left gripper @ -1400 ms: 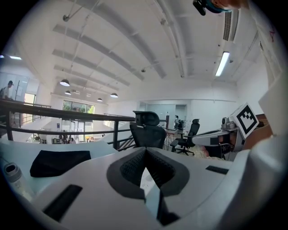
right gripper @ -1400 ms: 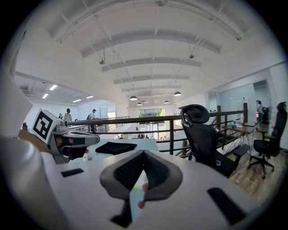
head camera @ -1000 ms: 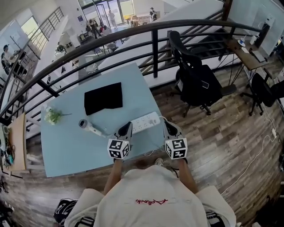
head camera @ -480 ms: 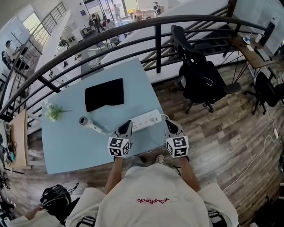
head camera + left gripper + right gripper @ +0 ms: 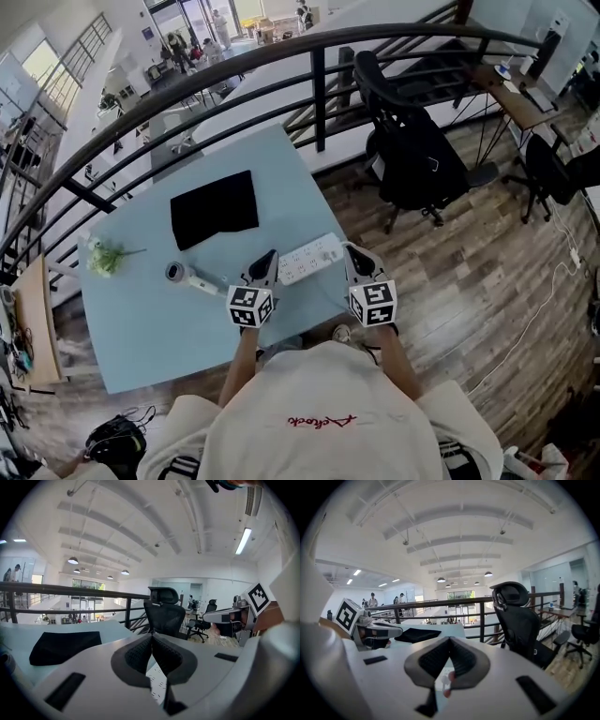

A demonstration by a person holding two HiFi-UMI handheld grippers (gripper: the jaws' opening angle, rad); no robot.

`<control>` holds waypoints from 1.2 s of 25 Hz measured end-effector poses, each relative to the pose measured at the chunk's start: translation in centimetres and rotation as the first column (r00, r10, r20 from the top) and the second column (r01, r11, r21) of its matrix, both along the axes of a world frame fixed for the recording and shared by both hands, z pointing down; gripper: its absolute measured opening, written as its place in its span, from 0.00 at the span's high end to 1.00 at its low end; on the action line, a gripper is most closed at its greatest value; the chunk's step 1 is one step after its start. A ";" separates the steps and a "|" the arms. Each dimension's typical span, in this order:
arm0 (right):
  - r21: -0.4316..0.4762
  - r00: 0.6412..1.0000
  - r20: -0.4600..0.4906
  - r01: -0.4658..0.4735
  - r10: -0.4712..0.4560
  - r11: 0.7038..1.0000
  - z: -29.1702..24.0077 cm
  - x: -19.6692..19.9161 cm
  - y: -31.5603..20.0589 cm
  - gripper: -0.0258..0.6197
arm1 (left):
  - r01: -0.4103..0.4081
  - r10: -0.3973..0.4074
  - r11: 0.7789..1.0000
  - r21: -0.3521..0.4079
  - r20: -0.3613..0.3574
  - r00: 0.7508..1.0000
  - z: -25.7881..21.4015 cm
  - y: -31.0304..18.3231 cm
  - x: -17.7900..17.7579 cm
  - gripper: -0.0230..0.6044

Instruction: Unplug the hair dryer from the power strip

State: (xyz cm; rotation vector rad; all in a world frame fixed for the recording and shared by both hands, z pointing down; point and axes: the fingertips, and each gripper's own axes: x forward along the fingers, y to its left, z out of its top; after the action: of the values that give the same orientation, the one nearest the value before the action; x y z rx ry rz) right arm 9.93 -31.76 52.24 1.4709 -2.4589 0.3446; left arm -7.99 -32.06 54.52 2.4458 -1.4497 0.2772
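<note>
A white power strip (image 5: 309,259) lies near the front of the light-blue table (image 5: 150,328). The grey hair dryer (image 5: 187,276) lies to its left, handle pointing toward the strip; its plug is too small to make out. My left gripper (image 5: 268,257) is shut and empty, tips just left of the strip's near end. My right gripper (image 5: 353,252) is shut and empty at the strip's right end. In the left gripper view the shut jaws (image 5: 152,643) hang over the strip (image 5: 157,682). In the right gripper view the shut jaws (image 5: 449,645) sit above the strip (image 5: 442,680).
A black cloth (image 5: 214,208) lies at the back of the table, a small flower sprig (image 5: 103,255) at its left. A dark railing (image 5: 319,89) runs behind the table. A black office chair (image 5: 412,159) stands to the right on the wood floor.
Both grippers have edged forward and a little down toward the power strip, still shut. The head view has shifted slightly.
</note>
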 end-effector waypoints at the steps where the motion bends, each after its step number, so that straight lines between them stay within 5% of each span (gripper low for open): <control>1: -0.003 1.000 -0.003 -0.011 0.011 1.000 0.0 -0.2 -0.1 0.93 | -0.012 0.012 1.000 -0.004 -0.002 1.000 0.2 -0.2 -0.2 0.95; 16: -0.083 0.989 -0.030 -0.147 0.145 0.986 2.9 0.1 -0.1 0.93 | -0.169 0.171 0.982 -0.088 0.024 0.985 4.3 -3.4 0.1 0.95; 30: -0.182 0.993 -0.043 -0.118 0.112 0.976 7.2 0.0 -1.3 0.93 | -0.249 0.271 0.945 -0.212 0.084 0.959 10.3 -4.2 1.7 0.95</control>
State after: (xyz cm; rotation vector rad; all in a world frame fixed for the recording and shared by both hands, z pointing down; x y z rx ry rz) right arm 9.98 -33.08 59.44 1.5297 -2.2538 0.5506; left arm -6.28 -36.24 64.82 2.4845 -1.0746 0.5950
